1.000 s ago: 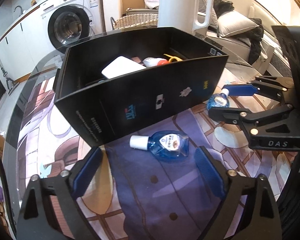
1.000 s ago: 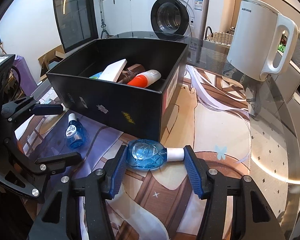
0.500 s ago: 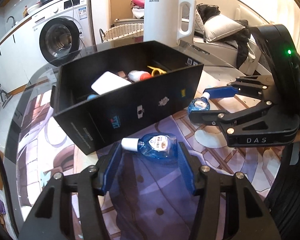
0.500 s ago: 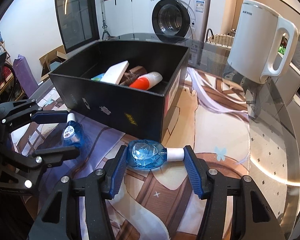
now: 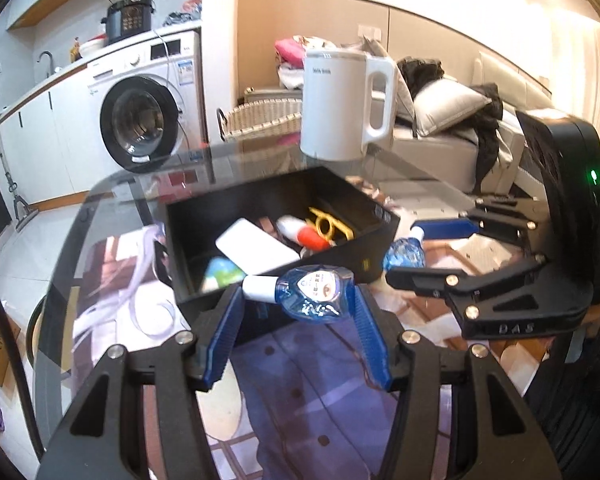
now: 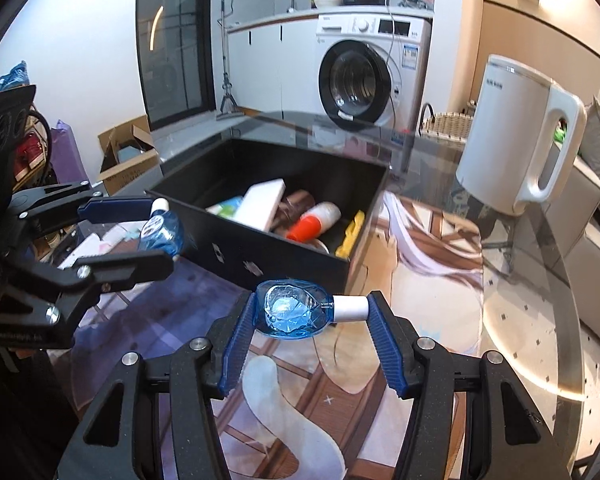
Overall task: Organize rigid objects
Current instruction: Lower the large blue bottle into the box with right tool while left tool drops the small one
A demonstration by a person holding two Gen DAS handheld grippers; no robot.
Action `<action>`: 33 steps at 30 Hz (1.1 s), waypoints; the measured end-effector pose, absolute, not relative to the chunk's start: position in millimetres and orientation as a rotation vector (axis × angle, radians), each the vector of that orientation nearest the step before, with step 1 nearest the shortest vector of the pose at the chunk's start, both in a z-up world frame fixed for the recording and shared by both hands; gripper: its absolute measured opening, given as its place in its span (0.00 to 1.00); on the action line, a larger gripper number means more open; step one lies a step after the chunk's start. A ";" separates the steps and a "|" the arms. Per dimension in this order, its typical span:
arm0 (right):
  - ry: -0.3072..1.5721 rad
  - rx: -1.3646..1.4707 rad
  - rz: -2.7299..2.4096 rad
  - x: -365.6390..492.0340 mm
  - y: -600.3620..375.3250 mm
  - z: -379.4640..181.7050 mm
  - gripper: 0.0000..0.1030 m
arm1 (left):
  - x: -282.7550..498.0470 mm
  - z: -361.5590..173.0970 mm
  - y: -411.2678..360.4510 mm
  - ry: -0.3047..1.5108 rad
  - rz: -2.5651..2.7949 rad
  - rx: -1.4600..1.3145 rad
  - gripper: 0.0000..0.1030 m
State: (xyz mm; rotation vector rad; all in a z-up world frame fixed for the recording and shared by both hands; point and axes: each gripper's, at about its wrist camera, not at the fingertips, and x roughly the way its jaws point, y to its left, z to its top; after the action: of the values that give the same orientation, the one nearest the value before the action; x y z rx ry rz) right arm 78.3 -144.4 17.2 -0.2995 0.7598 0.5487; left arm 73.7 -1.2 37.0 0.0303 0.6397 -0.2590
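Observation:
My left gripper point(image 5: 298, 300) is shut on a small blue bottle point(image 5: 314, 290) with a white cap, held in the air just in front of the black box point(image 5: 364, 216). My right gripper point(image 6: 310, 314) is shut on a second blue bottle point(image 6: 294, 314), also raised, near the box's front corner point(image 6: 340, 272). Each gripper shows in the other's view: the right one point(image 5: 416, 254) with its bottle point(image 5: 402, 254), the left one point(image 6: 140, 226) with its bottle point(image 6: 160, 232). The box holds a white flat pack point(image 5: 256, 246), a red-and-white tube point(image 5: 304, 232), a yellow piece point(image 5: 328, 226) and a green-blue item point(image 5: 220, 270).
A white electric kettle point(image 6: 516, 152) stands on the glass table behind the box. A printed mat point(image 6: 420, 248) covers the table under the box. A washing machine point(image 6: 364, 76), wicker basket point(image 5: 260, 120) and sofa point(image 5: 460, 140) lie beyond the table edge.
My left gripper closed on the blue bottle that lay on the mat and lifted it. My right gripper lifted its bottle too. Both now sit higher, near the box rim.

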 end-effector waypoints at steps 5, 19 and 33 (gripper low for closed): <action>0.712 -0.290 0.570 73.8 -140.9 30.0 0.55 | 72.6 48.5 4.7 0.593 -0.235 0.010 0.54; 0.619 -0.263 0.575 79.7 -133.0 51.2 0.55 | 82.5 58.6 17.8 0.534 -0.147 0.004 0.54; 0.601 -0.247 0.555 100.3 -125.8 55.2 0.55 | 95.4 60.0 12.9 0.509 -0.124 0.033 0.54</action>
State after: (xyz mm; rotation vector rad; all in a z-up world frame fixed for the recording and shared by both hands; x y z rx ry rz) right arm 100.3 -125.8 55.2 -0.2470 0.6011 0.5549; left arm 95.4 12.9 60.0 0.0330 0.5091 -0.1240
